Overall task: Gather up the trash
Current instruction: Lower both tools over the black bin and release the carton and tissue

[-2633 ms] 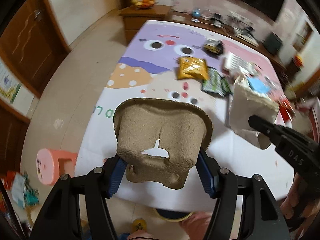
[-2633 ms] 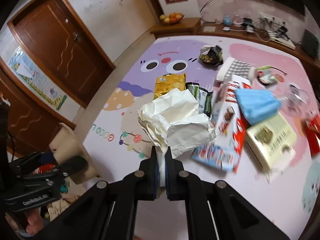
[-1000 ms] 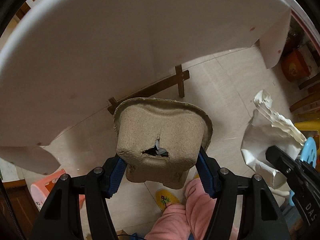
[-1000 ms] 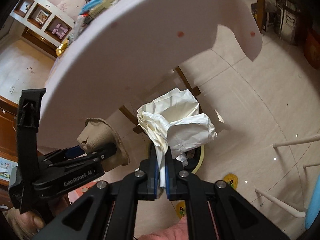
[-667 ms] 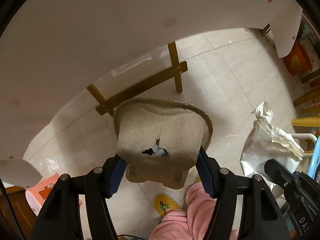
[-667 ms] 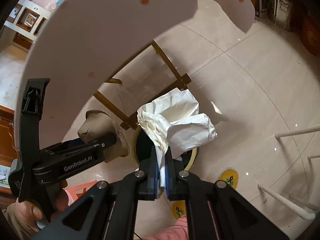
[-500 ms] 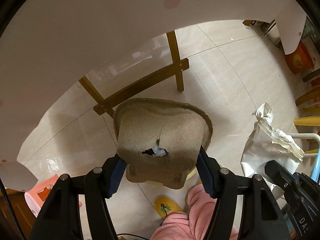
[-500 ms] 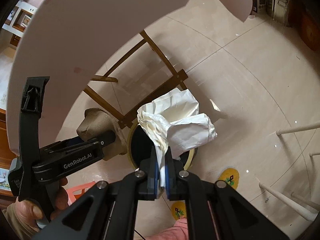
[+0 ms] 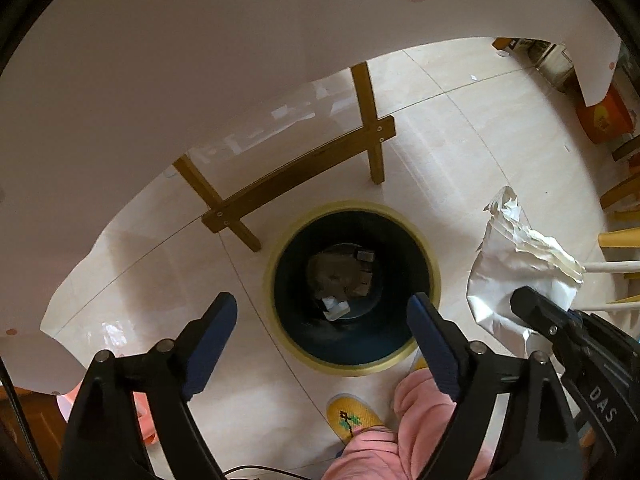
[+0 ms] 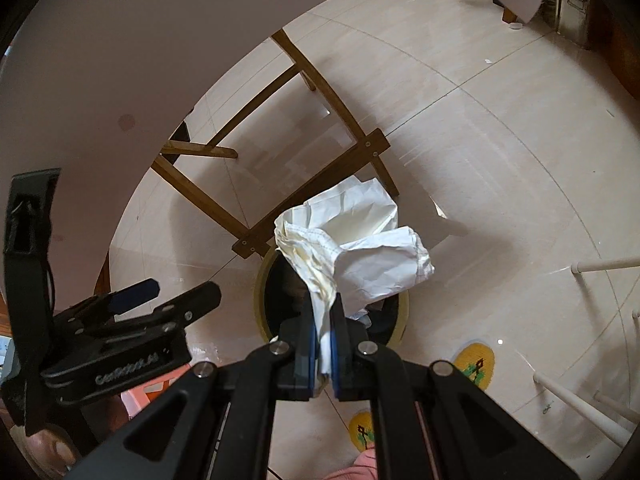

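Note:
A dark trash bin (image 9: pixel 435 278) with a yellow rim stands on the floor right under my left gripper (image 9: pixel 322 320). Its jaws are opening, with nothing between them. The brown moulded-pulp cup carrier (image 9: pixel 340 276) lies at the bottom of the bin among small scraps. My right gripper (image 10: pixel 322 322) is shut on a crumpled white paper bag (image 10: pixel 356 248), which it holds over the near side of the bin (image 10: pixel 259 296) and which hides most of the opening. In the left wrist view the paper bag (image 9: pixel 516 276) hangs just right of the bin.
The table's white cloth (image 9: pixel 200 60) hangs overhead. Its wooden leg frame (image 9: pixel 296 176) stands just behind the bin. A person's pink trouser leg (image 9: pixel 404 420) and yellow slipper (image 9: pixel 350 416) are at the near side. White rack legs (image 10: pixel 600 266) stand at the right.
The left gripper's jaws have spread and the pulp carrier has dropped from them into the bin. Both grippers have sunk closer to the bin. The right one still holds the paper bag.

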The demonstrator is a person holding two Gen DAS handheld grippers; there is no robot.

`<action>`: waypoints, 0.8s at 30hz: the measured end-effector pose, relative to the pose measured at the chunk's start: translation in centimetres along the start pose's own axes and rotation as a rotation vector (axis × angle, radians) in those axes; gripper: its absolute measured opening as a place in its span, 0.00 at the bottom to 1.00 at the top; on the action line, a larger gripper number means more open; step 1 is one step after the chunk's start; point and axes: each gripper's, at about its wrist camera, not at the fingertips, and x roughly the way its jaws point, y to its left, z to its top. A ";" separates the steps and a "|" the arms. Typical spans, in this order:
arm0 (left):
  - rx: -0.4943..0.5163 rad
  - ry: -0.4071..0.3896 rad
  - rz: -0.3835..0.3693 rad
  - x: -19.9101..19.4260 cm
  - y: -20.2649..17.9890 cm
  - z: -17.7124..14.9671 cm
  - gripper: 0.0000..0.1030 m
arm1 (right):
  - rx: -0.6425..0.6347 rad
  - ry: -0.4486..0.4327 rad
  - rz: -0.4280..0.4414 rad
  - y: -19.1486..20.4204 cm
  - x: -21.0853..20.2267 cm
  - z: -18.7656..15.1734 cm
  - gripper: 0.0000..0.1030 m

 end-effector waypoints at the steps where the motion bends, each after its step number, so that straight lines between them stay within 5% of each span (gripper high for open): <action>1: -0.007 -0.002 0.000 -0.1 0.3 -0.1 0.83 | -0.002 0.001 0.000 -0.1 -0.1 -0.2 0.05; 19: -0.161 -0.045 0.030 -4.0 5.7 -2.6 0.84 | -0.017 0.056 0.044 3.0 3.3 1.3 0.13; 24: -0.169 -0.053 0.031 -5.4 5.4 -3.0 0.84 | -0.025 0.029 0.068 3.5 2.0 1.4 0.43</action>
